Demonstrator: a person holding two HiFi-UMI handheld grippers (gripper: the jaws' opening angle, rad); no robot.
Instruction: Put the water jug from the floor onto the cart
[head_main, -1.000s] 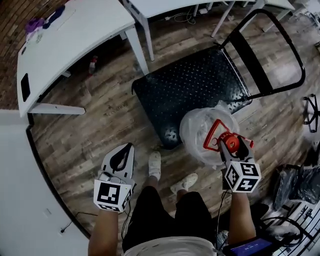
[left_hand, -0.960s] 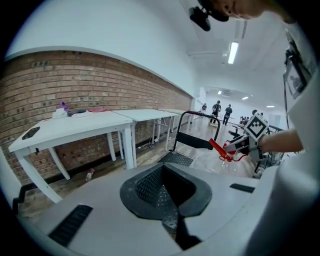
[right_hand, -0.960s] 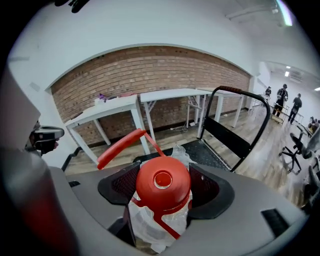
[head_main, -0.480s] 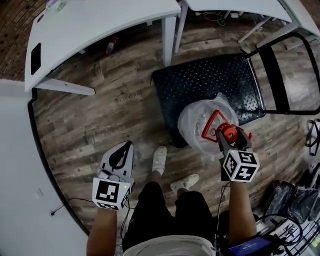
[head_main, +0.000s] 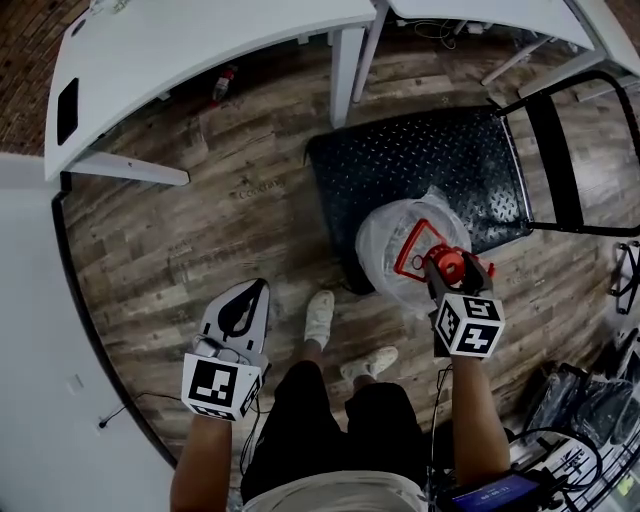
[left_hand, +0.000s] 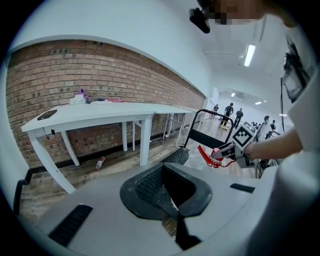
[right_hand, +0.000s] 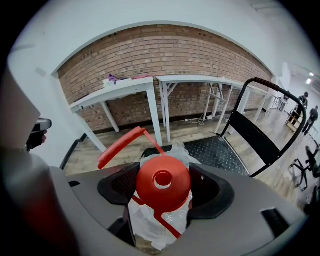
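Note:
A clear water jug (head_main: 405, 250) with a red cap (right_hand: 163, 184) and a red handle (right_hand: 120, 145) hangs in the air. My right gripper (head_main: 452, 272) is shut around its neck, just under the cap. In the head view the jug overlaps the near edge of the black, studded cart deck (head_main: 420, 165). The cart's black push bar (head_main: 560, 160) rises on the right. My left gripper (head_main: 240, 315) hovers over the wooden floor at lower left. Its jaws are together with nothing between them (left_hand: 167, 192). The left gripper view shows the cart (left_hand: 176, 156) ahead.
White tables (head_main: 200, 50) stand beyond the cart, with a small bottle (head_main: 220, 85) on the floor beneath one. The person's white shoes (head_main: 320, 315) are just short of the cart. Black bags (head_main: 590, 400) lie at lower right. A white wall panel (head_main: 40, 350) runs along the left.
The head view has swung, so the cart now sits more squarely ahead. The right gripper, still holding the jug, has drifted slightly left. The left gripper has barely moved.

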